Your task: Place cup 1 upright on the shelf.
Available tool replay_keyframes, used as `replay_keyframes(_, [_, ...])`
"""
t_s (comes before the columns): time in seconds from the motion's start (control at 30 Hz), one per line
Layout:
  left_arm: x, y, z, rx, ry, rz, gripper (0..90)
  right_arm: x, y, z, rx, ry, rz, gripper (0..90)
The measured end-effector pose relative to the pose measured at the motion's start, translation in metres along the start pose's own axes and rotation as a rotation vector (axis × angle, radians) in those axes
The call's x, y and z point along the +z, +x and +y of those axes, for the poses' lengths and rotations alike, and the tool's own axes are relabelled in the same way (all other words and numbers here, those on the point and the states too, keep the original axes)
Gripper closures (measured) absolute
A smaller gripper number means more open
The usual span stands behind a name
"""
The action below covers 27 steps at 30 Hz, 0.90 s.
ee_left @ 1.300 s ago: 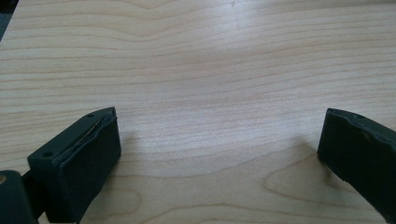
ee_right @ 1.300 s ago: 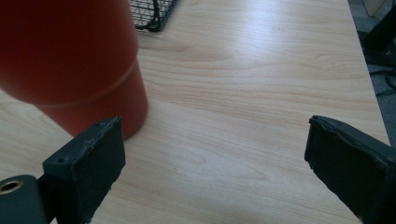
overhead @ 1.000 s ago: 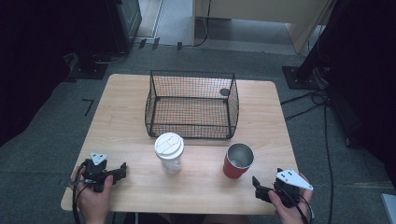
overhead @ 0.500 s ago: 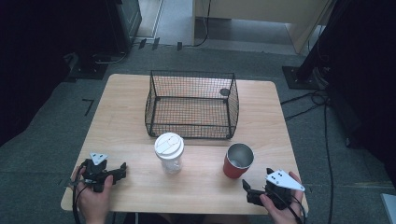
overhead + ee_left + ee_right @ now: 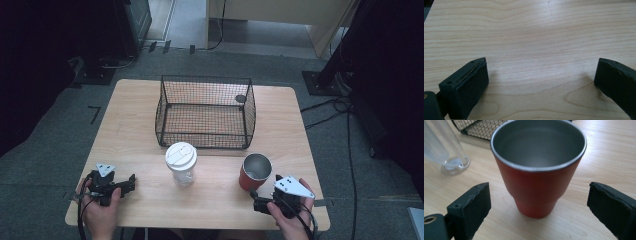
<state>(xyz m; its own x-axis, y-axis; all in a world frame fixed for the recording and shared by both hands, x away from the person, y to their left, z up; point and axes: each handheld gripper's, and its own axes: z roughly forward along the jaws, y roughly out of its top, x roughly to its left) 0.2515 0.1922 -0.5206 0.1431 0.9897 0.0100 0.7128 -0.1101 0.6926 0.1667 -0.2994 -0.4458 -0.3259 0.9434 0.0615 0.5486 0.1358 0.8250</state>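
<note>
So the red cup (image 5: 255,172) is stood upright on the desk (image 5: 210,210), near right, just ahead of the right claw (image 5: 260,204), whose jaws are spread wide either side of it, not touching. Left claw (image 5: 127,182) is parked open, further away.

From my right gripper view the clear cup (image 5: 441,147) is cut off at the top and left edges, its lid out of frame. The wire basket (image 5: 477,128) shows just 1 corner. The red cup (image 5: 537,170) looks slightly blurred.
</note>
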Motion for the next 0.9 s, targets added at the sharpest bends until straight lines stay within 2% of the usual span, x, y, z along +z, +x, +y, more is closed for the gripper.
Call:
replay_keyframes(0.1, [0.0, 0.0, 0.0, 0.0, 0.0, 0.0, 0.1, 0.003, 0.003, 0.006, 0.025, -0.019, 0.005, 5.2])
replay_keyframes(0.23, [0.0, 0.0, 0.0, 0.0, 0.0, 0.0, 0.1, 0.01, 0.01, 0.014, 0.02, -0.026, -0.01, 4.7])
replay_keyframes(0.6, [0.0, 0.0, 0.0, -0.001, -0.001, 0.0, 0.0, 0.024, 0.012, 0.028, 0.028, -0.004, -0.06, 4.7])
replay_keyframes(0.9, [0.0, 0.0, 0.0, 0.0, 0.0, 0.0, 0.1, 0.036, 0.014, 0.03, 0.031, 0.012, -0.087, 5.0])
